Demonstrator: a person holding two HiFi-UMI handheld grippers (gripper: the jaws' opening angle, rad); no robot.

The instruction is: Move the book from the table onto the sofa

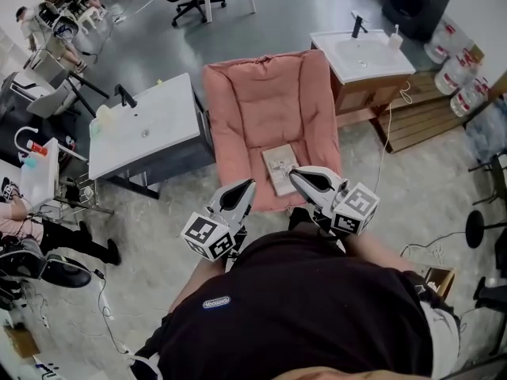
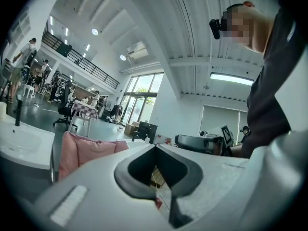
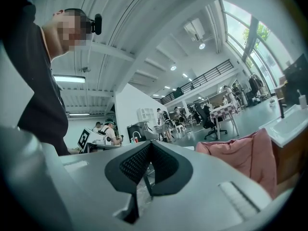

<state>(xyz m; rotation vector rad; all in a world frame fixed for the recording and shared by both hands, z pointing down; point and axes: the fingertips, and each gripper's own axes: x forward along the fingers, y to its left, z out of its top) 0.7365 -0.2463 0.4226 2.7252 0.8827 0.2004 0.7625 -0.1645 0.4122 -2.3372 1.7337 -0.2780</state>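
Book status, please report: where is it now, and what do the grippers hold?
Left gripper shut, empty. Right gripper shut, empty. Book flat on the pink sofa, near its front edge. Nothing lies on it.

Open sofa seat (image 1: pixel 265 109) hemmed between grey table (image 1: pixel 170 113) and washstand (image 1: pixel 364 93)

We count: 1 pink cushioned sofa (image 1: pixel 265 101), 1 pale thin book (image 1: pixel 281 169), 2 white-topped sink units (image 1: pixel 170 125) (image 1: pixel 326 50), 2 grey grippers w/ marker cubes (image 1: pixel 247 187) (image 1: pixel 297 172).

The head view looks steeply down from above onto the pink sofa (image 1: pixel 269 117). Both gripper views sit low, look across the room, and see it too.
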